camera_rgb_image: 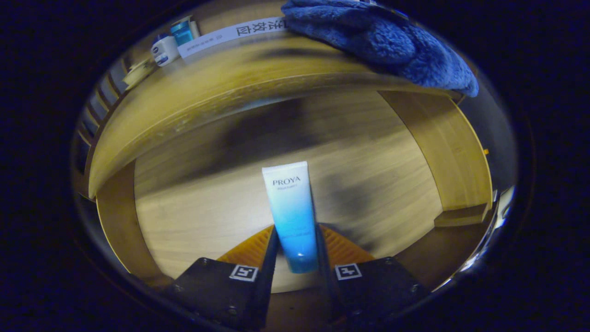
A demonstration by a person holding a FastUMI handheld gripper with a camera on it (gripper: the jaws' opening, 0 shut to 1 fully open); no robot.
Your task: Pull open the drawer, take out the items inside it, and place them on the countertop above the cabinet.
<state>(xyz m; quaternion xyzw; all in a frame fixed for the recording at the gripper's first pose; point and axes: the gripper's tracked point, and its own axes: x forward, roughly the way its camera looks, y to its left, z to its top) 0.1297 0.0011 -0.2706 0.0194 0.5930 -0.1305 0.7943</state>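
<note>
Over the open wooden drawer [286,152], the gripper [297,249] pinches the lower half of a white-to-blue plastic cosmetic tube [291,207] between both fingers (light, soft-walled and likely slick, so best held near its stiffer cap end), below the bench [221,78].

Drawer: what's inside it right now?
The drawer is open, and one white-to-blue tube stands between the gripper fingers, both pressing on it. Around it is bare wood floor. The countertop edge hides the drawer's back.

Claw-mounted, close above the drawer [286,152]
</note>
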